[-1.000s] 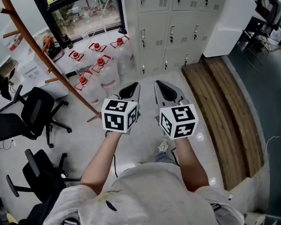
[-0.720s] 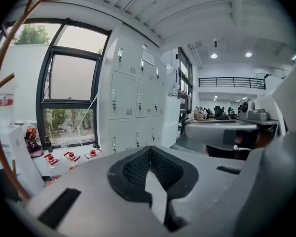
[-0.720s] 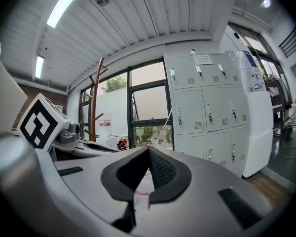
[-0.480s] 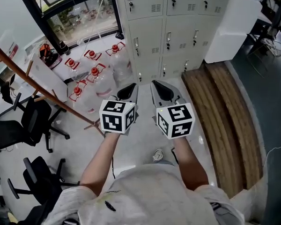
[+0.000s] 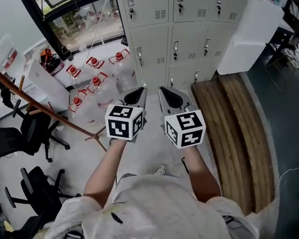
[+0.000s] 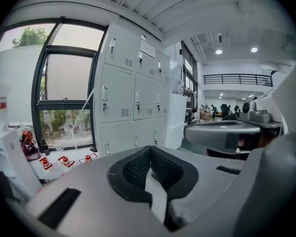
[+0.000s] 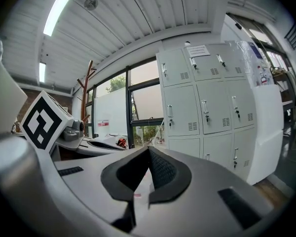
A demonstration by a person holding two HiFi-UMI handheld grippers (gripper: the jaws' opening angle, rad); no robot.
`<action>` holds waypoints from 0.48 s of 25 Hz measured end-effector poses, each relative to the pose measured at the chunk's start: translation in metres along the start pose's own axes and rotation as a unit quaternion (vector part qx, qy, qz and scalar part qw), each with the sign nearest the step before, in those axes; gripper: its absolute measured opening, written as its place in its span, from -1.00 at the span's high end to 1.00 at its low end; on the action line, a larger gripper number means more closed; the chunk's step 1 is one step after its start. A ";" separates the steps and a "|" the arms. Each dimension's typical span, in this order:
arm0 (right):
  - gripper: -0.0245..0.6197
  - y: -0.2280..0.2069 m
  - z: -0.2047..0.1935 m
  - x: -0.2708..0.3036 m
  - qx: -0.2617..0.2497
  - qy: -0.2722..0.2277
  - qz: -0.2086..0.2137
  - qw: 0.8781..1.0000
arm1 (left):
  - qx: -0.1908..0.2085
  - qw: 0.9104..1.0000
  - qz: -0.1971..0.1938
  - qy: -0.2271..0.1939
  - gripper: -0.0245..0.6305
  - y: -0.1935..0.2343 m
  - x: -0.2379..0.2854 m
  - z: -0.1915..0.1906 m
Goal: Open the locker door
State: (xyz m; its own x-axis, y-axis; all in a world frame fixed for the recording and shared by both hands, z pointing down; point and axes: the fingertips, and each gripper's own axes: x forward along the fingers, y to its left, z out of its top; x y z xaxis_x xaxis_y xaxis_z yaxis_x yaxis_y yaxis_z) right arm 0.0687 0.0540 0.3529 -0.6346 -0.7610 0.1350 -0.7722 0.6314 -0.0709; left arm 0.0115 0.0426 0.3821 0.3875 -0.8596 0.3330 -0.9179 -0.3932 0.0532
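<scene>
Grey lockers (image 5: 175,46) line the far wall, doors shut. Nearer, left gripper (image 5: 139,90) and right gripper (image 5: 165,90) hang side by side, jaws together, empty.

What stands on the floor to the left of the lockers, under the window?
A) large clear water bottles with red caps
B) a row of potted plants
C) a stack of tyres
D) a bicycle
A: in the head view, a group of clear water bottles with red caps stands just left of the grey lockers.
</scene>
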 end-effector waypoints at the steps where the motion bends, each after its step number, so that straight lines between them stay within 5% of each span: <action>1: 0.94 -0.005 0.000 0.001 -0.001 -0.001 0.002 1.000 | 0.000 1.000 0.001 0.000 0.90 -0.002 0.004 0.001; 12: 0.94 -0.037 0.004 0.020 -0.010 0.000 0.015 1.000 | -0.008 1.000 0.016 -0.004 0.90 0.006 0.037 0.009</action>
State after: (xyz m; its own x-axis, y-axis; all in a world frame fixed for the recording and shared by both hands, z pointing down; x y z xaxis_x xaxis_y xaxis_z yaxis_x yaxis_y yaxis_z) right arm 0.0840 0.0146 0.3547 -0.6575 -0.7415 0.1335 -0.7520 0.6569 -0.0551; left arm 0.0211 0.0052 0.3861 0.3591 -0.8740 0.3274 -0.9308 -0.3609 0.0576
